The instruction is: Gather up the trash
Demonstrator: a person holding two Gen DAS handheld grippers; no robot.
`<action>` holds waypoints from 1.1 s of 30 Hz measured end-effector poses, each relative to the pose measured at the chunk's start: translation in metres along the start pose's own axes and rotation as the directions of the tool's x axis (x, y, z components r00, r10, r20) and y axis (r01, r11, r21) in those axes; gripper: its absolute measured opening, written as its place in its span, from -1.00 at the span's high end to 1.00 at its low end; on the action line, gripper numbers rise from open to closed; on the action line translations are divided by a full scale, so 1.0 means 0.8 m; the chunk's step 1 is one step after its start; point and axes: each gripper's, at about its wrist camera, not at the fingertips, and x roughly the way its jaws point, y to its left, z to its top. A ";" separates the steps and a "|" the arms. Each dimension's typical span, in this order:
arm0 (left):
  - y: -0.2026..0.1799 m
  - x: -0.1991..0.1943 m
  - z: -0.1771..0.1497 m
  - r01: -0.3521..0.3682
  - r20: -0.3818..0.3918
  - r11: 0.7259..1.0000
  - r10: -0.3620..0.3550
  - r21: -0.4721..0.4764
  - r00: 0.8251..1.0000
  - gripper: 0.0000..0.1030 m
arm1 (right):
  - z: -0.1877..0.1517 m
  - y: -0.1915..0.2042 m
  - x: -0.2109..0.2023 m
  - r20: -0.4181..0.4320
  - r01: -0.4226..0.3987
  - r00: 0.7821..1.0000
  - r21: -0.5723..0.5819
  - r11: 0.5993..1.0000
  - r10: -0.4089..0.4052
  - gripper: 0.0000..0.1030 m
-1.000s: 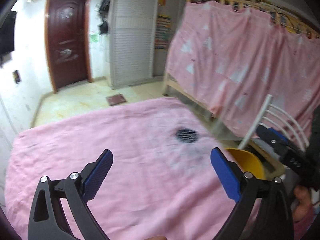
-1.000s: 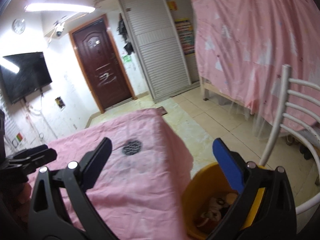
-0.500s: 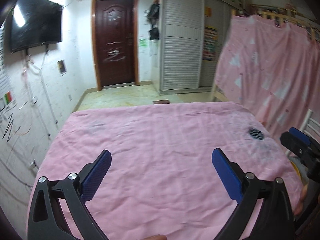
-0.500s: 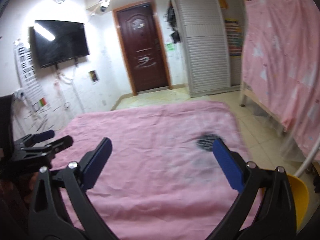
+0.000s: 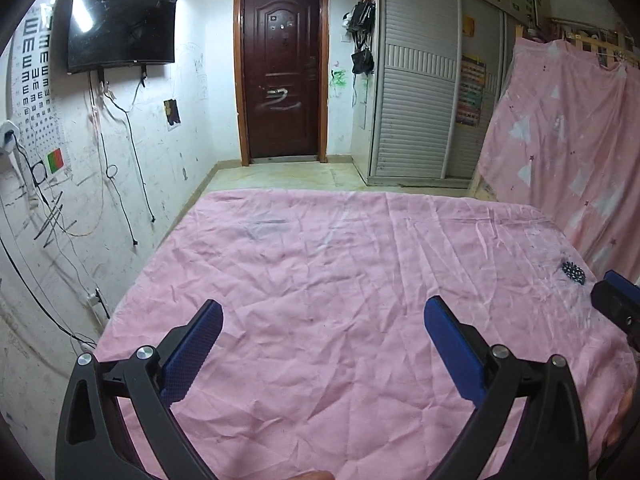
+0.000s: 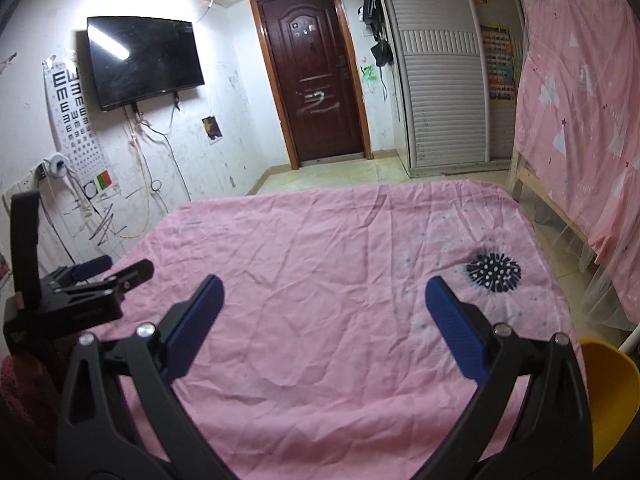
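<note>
A pink cloth (image 5: 320, 280) covers the table (image 6: 320, 260) in front of me, with no loose trash showing on it. My left gripper (image 5: 322, 340) hovers open over the cloth's near half, nothing between its blue pads. My right gripper (image 6: 323, 316) is open too, over the near middle, also with nothing in it. A yellow bin (image 6: 608, 396) stands off the table's right edge, its inside hidden. In the right wrist view the left gripper (image 6: 116, 268) shows at the left. In the left wrist view only a fingertip (image 5: 618, 300) of the right gripper shows at the right edge.
A black dotted print (image 6: 494, 270) marks the cloth near its right side (image 5: 573, 273). A pink curtain (image 6: 580, 100) hangs on a wooden bed frame at the right. A dark door (image 5: 284, 68), a wall TV (image 5: 120, 24) and a white wardrobe (image 6: 440, 60) stand beyond the table.
Both views have swung left from the yellow bin and the white chair to face the table squarely. Both grippers have stayed open and empty.
</note>
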 end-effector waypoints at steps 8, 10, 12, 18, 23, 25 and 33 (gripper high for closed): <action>0.001 0.002 -0.001 0.002 -0.007 1.000 -0.002 -0.001 1.000 -0.81 | -0.005 -0.002 0.003 0.005 -0.010 1.000 0.001 1.000 0.010 -0.88; 0.001 0.003 0.000 0.003 -0.010 1.000 -0.003 -0.002 1.000 -0.81 | -0.005 -0.002 0.002 0.007 -0.017 1.000 0.001 1.000 0.017 -0.88; -0.001 0.004 -0.001 0.002 -0.011 1.000 -0.002 0.000 1.000 -0.81 | -0.006 -0.003 0.002 0.005 -0.018 1.000 0.006 1.000 0.018 -0.88; -0.001 0.005 -0.001 -0.001 -0.013 1.000 0.001 0.001 1.000 -0.81 | -0.006 -0.003 0.002 0.003 -0.018 1.000 0.004 1.000 0.018 -0.88; -0.002 0.005 -0.001 -0.002 -0.013 1.000 0.002 0.003 1.000 -0.81 | -0.006 -0.003 0.001 0.003 -0.018 1.000 0.006 1.000 0.018 -0.88; -0.002 0.005 -0.002 -0.003 -0.013 1.000 0.003 0.003 1.000 -0.81 | -0.006 -0.003 0.001 0.003 -0.019 1.000 0.005 1.000 0.019 -0.88; -0.002 0.005 -0.002 -0.002 -0.014 1.000 0.002 0.003 1.000 -0.81 | -0.006 -0.004 0.001 0.002 -0.019 1.000 0.004 1.000 0.019 -0.88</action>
